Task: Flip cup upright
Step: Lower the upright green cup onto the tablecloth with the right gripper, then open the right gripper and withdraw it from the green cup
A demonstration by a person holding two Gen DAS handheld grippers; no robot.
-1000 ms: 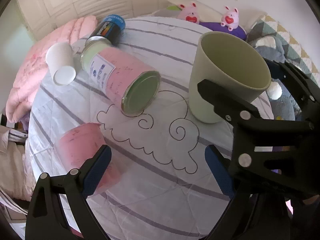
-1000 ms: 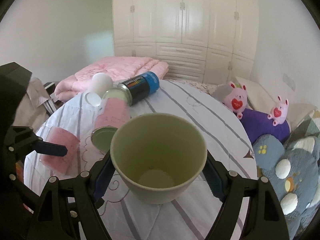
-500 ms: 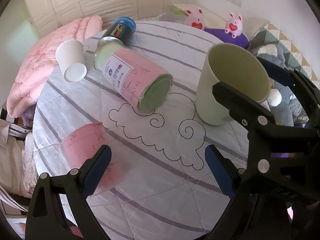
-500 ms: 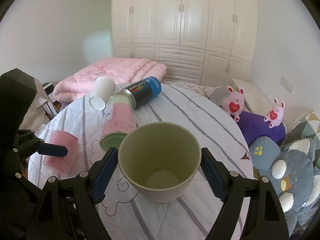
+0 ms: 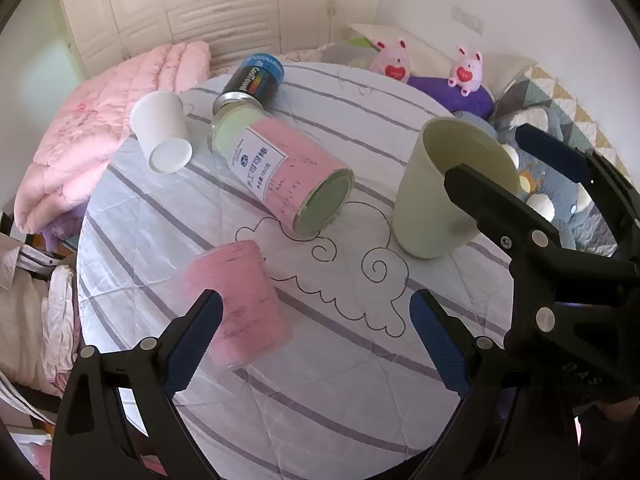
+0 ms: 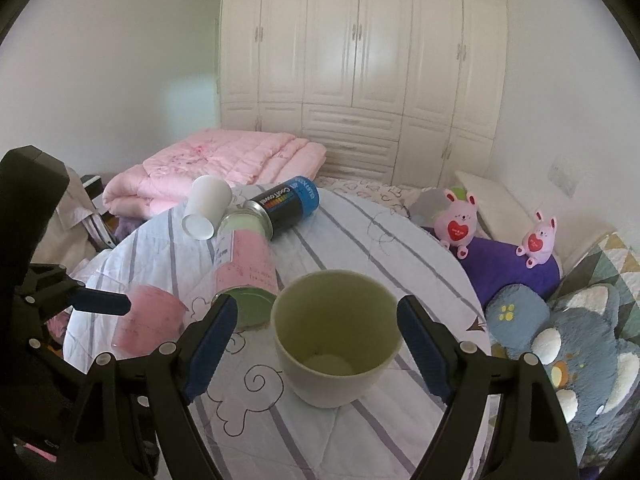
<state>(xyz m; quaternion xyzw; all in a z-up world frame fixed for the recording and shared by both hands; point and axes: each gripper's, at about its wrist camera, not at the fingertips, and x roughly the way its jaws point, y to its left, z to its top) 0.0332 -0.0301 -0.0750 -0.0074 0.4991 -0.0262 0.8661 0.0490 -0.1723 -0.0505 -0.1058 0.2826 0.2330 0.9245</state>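
A pale green cup (image 6: pixel 336 336) stands upright, mouth up, on the round table; it also shows in the left wrist view (image 5: pixel 448 192). My right gripper (image 6: pixel 318 344) is open, its jaws either side of the cup and clear of it. My left gripper (image 5: pixel 320 336) is open and empty above the cloud drawing. A translucent pink cup (image 5: pixel 236 300) lies by the left gripper's left finger; it also shows in the right wrist view (image 6: pixel 144 320). A white paper cup (image 5: pixel 162 136) lies on its side at the far left.
A pink-labelled tin (image 5: pixel 280 176) and a black and blue can (image 5: pixel 254 78) lie on the striped tablecloth (image 5: pixel 320 400). A pink quilt (image 6: pixel 224 160) lies beyond. Plush toys (image 6: pixel 456 220) and a grey cushion (image 6: pixel 560 340) sit to the right.
My right gripper has opened and drawn back from the green cup, which stays upright on the table. My left gripper has pulled back, showing more of the table.
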